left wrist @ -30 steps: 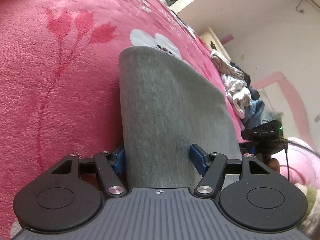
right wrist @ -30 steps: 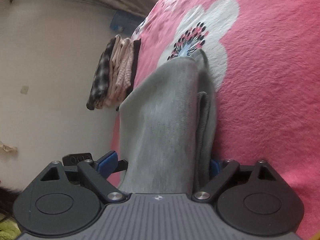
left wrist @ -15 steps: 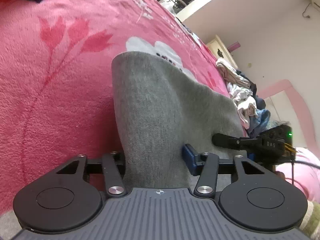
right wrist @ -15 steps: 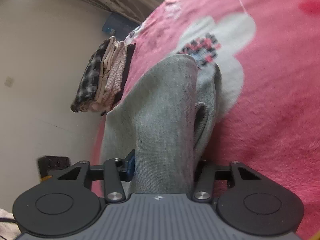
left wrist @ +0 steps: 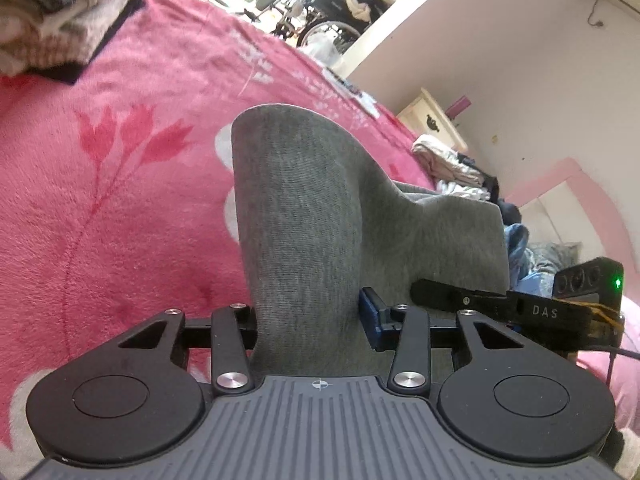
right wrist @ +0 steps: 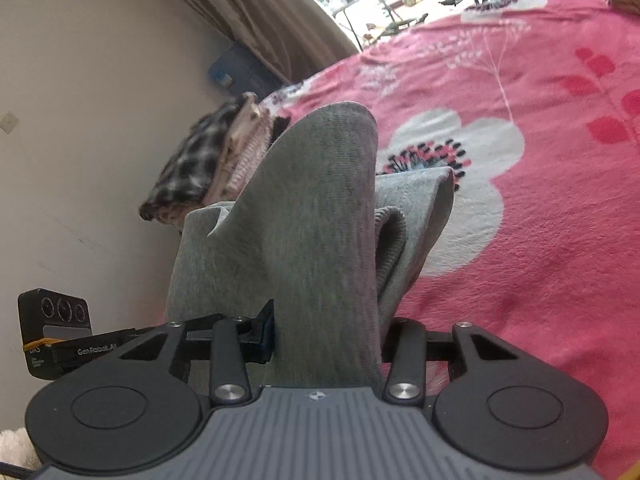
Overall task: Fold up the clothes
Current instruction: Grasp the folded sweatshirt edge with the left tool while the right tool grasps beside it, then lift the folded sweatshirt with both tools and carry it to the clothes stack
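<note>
two grippers are sharing one grey garment [left wrist: 308, 216], which is filling the centre of both frames and rising off the pink floral blanket [left wrist: 120, 200]. in the left wrist view my left gripper [left wrist: 310, 320] is pinching a bunched fold of it, its jaws having just been closing with the cloth between them; in the right wrist view my right gripper [right wrist: 326, 332] is doing the same, clamped narrow on a thick fold. the garment's long axis is running up the frame away from each camera, its rounded far end pointing toward the upper middle, while the cloth between the two grips is sagging toward the other gripper at the frame edge.

i'm judging the risks now: both grips are sitting on thick bunched folds, so a layer could be slipping out as i carry it over, leaving the fold crooked. the loose inner layer [right wrist: 416, 216] at centre right of the right view could be dragging or tucking under. the folded stack [right wrist: 208, 160] at left centre is lying near, and a wide swing could be knocking it.
</note>
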### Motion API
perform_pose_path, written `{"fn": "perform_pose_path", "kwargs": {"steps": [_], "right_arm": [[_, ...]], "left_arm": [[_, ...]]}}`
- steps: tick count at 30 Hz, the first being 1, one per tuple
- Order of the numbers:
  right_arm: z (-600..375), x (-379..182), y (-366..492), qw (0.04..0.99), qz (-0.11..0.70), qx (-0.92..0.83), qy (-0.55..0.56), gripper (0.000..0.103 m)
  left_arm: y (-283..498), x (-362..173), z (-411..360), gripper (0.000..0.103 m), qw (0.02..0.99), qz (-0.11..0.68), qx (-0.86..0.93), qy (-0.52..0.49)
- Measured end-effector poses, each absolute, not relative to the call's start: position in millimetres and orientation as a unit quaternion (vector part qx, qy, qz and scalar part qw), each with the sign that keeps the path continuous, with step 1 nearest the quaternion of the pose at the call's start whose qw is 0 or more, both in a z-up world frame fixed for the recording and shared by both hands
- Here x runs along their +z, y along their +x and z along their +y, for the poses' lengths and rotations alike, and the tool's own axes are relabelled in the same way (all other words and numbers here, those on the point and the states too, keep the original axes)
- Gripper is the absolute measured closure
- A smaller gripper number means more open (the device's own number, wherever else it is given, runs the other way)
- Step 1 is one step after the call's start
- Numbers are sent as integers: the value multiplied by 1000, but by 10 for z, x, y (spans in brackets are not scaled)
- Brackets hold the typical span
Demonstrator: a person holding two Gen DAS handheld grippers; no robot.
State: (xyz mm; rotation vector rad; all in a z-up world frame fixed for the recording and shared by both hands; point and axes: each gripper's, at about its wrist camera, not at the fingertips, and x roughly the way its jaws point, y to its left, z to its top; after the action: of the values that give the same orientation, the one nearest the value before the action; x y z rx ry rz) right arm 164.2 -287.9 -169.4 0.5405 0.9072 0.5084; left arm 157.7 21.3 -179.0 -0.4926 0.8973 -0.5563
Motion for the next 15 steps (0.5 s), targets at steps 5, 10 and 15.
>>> {"fn": "perform_pose_path", "kwargs": {"steps": [5, 10, 15], "right_arm": [[-2805, -1425, 1369, 842, 399, 236, 275, 57], [-2736, -1295, 1139, 847, 368, 239, 301, 57], [-2728, -1300, 1038, 843, 356, 244, 322, 57]], "left_arm": [[1396, -1471, 234, 62, 848, 406, -262, -220], [1228, -1219, 277, 62, 860, 392, -259, -200], [1196, -1166, 276, 62, 865, 388, -257, -190]]}}
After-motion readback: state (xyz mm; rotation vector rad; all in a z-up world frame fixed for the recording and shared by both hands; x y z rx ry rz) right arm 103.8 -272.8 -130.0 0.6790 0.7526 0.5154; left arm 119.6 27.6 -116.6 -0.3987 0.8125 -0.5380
